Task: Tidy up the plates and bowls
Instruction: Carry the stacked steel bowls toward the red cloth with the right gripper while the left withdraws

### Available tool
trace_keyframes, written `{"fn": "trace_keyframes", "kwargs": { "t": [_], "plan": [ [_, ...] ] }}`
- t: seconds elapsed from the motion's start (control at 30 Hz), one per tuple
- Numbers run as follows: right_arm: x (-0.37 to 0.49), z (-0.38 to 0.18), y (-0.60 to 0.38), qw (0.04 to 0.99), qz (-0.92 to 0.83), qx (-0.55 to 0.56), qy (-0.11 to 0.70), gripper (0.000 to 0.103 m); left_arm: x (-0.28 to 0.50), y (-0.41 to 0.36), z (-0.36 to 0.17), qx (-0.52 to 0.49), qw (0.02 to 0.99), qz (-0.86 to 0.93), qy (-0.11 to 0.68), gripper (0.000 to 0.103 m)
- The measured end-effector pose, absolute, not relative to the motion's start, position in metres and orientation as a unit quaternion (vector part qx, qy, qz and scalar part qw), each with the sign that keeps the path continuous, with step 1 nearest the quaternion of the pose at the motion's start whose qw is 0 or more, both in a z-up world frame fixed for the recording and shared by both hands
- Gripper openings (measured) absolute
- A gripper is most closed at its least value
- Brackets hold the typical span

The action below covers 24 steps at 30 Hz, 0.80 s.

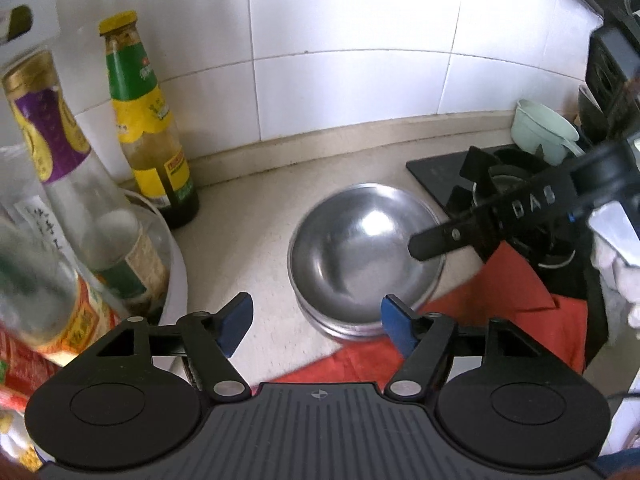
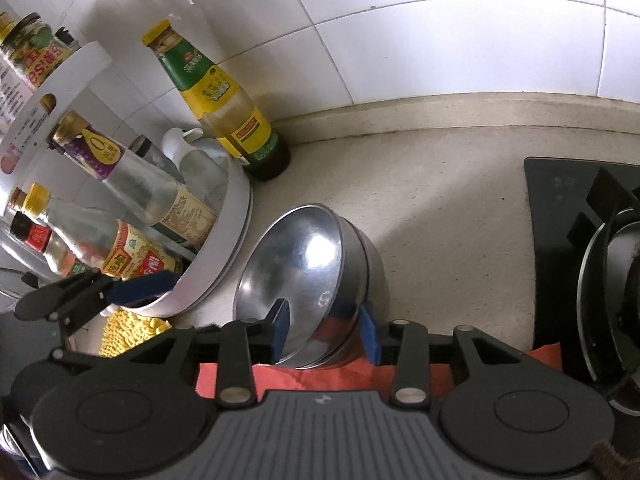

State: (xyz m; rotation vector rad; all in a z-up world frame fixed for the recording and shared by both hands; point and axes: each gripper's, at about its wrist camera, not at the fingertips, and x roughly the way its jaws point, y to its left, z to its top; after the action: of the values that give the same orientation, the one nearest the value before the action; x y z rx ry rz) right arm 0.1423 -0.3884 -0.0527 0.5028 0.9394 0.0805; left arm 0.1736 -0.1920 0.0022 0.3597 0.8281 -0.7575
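A stack of steel bowls [image 1: 360,248] stands on the beige counter, partly on a red cloth [image 1: 504,312]. My left gripper [image 1: 316,324] is open and empty, just in front of the stack, not touching it. My right gripper [image 2: 324,332] has its blue pads either side of the near wall of the stack [image 2: 308,276], one inside the top bowl and one outside; the jaws are parted with a gap to the wall. It shows from the side in the left wrist view [image 1: 424,244], its tip over the top bowl's right rim.
A white round rack [image 2: 224,248] holding several bottles stands left of the bowls. A green-and-yellow sauce bottle [image 1: 152,128] stands by the tiled wall. A black gas stove [image 2: 588,248] with a pan is to the right, and a pale green cup [image 1: 544,128] is behind it.
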Motion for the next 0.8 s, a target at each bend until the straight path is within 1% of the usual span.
{"fn": "trace_keyframes", "kwargs": {
  "t": [0.07,0.13,0.3,0.47,0.8],
  "plan": [
    [0.141,-0.052,-0.388,0.861,0.04,0.239,0.447,0.037,0.169,-0.186,-0.001,0.169,0.833,-0.356,0.389,0.083],
    [0.139,-0.052,-0.389,0.861,0.039,0.24,0.447,0.038,0.164,-0.18,-0.004,0.175,0.832,-0.356,0.388,0.084],
    [0.137,-0.054,-0.393,0.859,0.041,0.247,0.446,0.042,0.162,-0.171,-0.022,0.19,0.823,-0.351,0.404,0.084],
    [0.141,-0.063,-0.395,0.853,0.044,0.257,0.451,0.043,0.163,-0.172,-0.042,0.192,0.81,-0.36,0.423,0.084],
    [0.152,-0.074,-0.402,0.845,0.041,0.272,0.458,0.045,0.169,-0.195,-0.059,0.211,0.795,-0.388,0.417,0.084]
  ]
}}
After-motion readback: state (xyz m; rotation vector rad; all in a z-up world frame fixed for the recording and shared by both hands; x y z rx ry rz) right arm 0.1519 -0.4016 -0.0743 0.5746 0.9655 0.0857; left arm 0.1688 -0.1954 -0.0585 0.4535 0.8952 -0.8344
